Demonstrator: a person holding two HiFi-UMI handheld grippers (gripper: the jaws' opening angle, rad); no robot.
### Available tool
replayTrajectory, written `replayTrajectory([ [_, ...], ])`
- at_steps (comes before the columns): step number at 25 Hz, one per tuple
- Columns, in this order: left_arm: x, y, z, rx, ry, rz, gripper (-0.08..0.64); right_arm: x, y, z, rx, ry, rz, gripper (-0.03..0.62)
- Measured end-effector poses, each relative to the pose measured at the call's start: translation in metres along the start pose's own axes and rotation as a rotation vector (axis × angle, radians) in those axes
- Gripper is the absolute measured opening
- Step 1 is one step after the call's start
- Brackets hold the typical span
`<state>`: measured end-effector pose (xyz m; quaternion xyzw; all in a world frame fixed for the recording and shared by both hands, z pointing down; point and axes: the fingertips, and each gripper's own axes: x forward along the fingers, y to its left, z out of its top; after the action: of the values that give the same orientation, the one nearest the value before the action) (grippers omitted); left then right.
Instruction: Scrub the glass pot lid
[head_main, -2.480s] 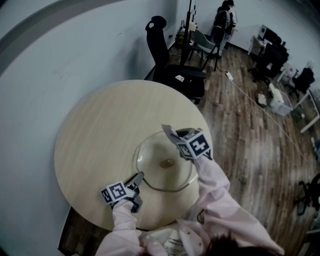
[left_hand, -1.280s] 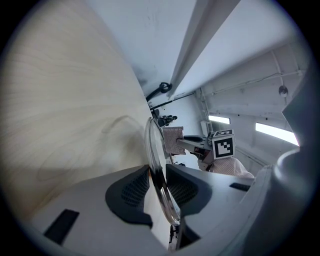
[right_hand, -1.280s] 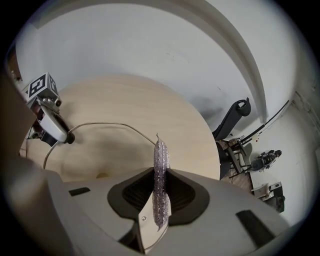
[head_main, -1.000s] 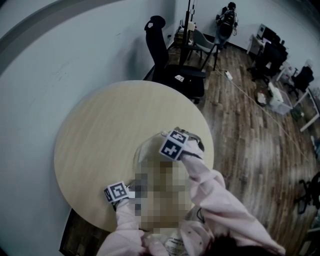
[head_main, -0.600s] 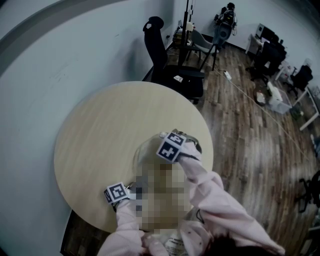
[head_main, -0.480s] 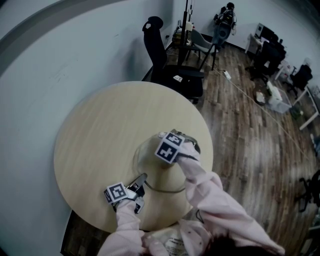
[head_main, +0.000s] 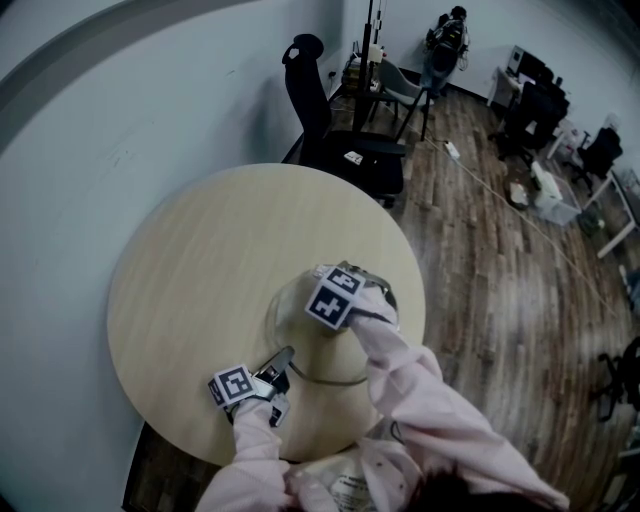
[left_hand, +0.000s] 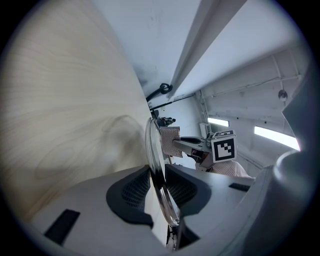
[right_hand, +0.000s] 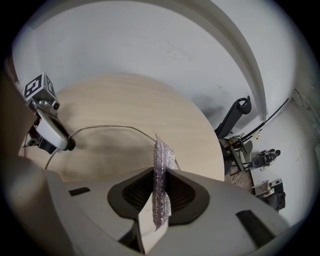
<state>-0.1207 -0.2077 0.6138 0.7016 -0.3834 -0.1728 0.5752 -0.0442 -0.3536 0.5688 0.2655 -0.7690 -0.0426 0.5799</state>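
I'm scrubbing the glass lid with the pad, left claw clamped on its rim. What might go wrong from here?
1. The left claw pinches only the thin rim of the glass lid. Scrubbing pressure from the other side might make the glass slip out or lever up.
2. The right claw holds the scrub pad by a narrow fold. If the pad drags out, the bare claw tips may strike the glass.

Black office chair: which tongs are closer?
Right. The right tongs hold a silvery scrub pad over the far side of the clear glass lid; the left tongs grip its near rim, farther from the black office chair.
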Motion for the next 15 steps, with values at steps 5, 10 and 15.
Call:
replayTrajectory([
  [5, -0.001, 0.000, 0.000, -0.004, -0.005, -0.004, 0.089, -0.001, 0.008, 0.005, 0.007, -0.006, 0.003, 0.075],
  [10, -0.001, 0.002, 0.000, -0.007, -0.013, -0.008, 0.089, 0.000, 0.018, 0.007, 0.010, -0.011, 0.000, 0.075],
  [15, 0.001, 0.001, 0.002, -0.012, -0.015, -0.014, 0.089, 0.003, 0.026, 0.011, 0.020, -0.020, 0.000, 0.077],
])
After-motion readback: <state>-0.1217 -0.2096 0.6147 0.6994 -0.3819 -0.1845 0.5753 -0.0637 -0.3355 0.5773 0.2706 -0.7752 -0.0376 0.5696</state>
